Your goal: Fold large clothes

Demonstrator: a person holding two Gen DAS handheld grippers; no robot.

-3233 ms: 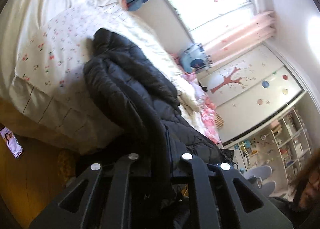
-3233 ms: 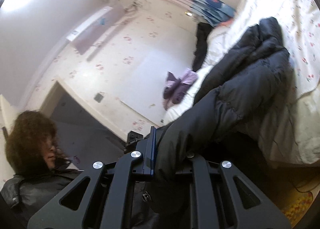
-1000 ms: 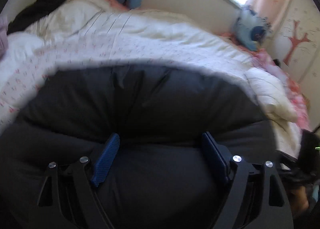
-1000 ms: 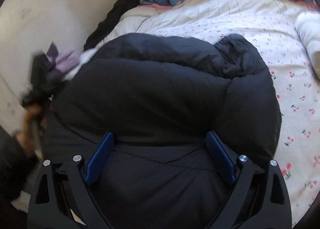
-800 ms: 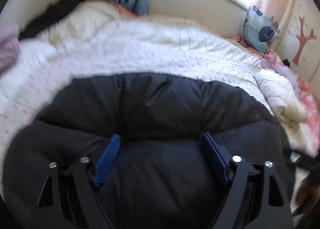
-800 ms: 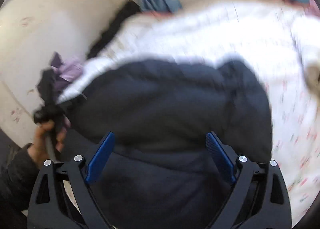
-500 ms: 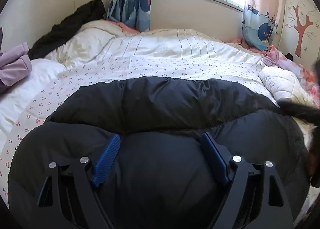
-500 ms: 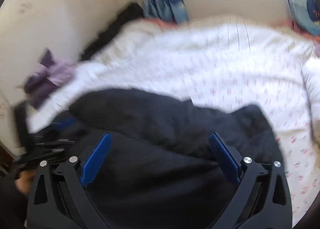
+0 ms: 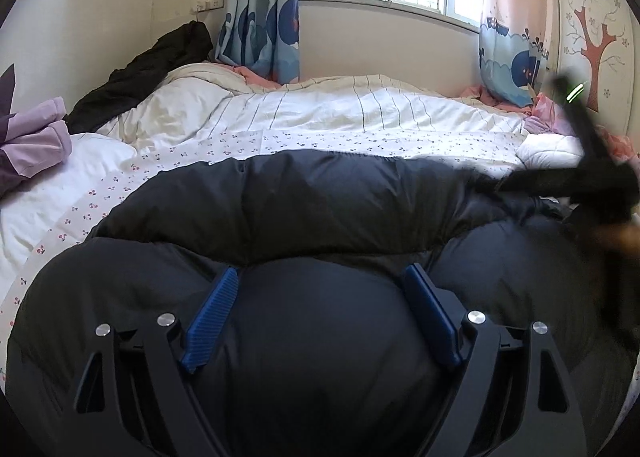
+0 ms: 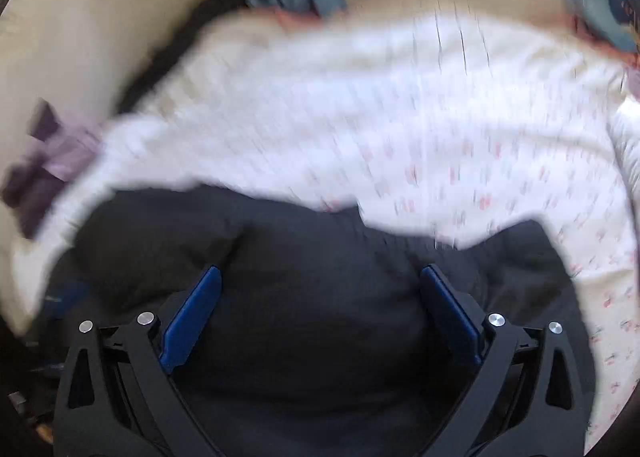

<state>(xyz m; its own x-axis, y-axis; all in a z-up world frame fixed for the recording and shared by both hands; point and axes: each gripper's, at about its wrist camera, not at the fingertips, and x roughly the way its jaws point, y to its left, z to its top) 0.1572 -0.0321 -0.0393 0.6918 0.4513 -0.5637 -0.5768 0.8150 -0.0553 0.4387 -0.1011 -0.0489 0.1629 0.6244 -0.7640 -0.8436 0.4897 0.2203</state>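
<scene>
Black puffer jacket [image 9: 320, 217] lies folded on the bed [image 9: 320, 117], its long axis running left to right, directly under both grippers. Left gripper [image 9: 324, 297] hovers wide open, holding nothing; right gripper [image 10: 320, 297] has just been opening, nothing pinched, nearer the jacket's right end.

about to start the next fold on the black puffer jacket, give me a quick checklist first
1. Black puffer jacket lying on the bed: ok.
2. Left gripper open, nothing clamped: ok.
3. Right gripper open, jaws have just been opening, jacket below them, not pinched: ok.
4. Jacket flat and smooth: not ok, a thick puffy fold runs across it.
5. Right wrist view sharp enough to aim: not ok, blurred.
6. Purple garment clear of the jacket: ok.
</scene>
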